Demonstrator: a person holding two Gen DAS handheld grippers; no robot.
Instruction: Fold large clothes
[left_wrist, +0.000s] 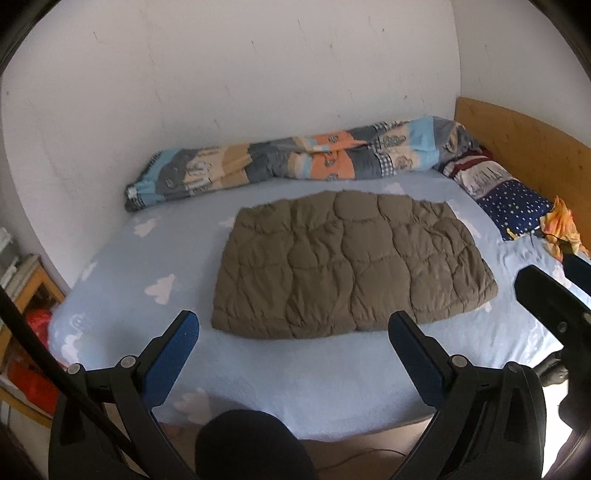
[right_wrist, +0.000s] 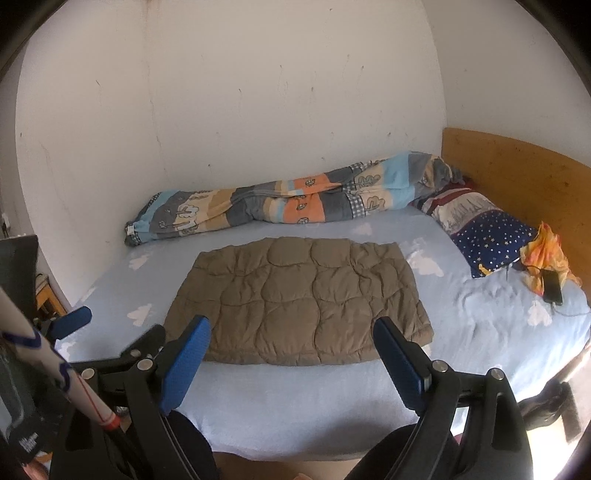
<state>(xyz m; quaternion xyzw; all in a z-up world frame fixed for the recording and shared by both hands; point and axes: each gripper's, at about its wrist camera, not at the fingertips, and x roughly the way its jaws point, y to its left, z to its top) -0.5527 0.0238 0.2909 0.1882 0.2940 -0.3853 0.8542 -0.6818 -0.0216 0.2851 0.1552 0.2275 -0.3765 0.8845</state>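
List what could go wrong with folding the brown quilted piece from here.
1. The brown quilted piece is puffy; open jaws on the left gripper and right gripper may pinch only the top layer.
2. Its far edge lies near the rolled patterned duvet, which a wide swing might drag.
3. The phone and its cable lie on the sheet at the right and might snag.

Right gripper (left_wrist: 550, 291) blurs at the frame edge. Left fingertip (right_wrist: 72, 321) shows, its body half hidden. Shelf (left_wrist: 26, 291) clutter's unreadable.
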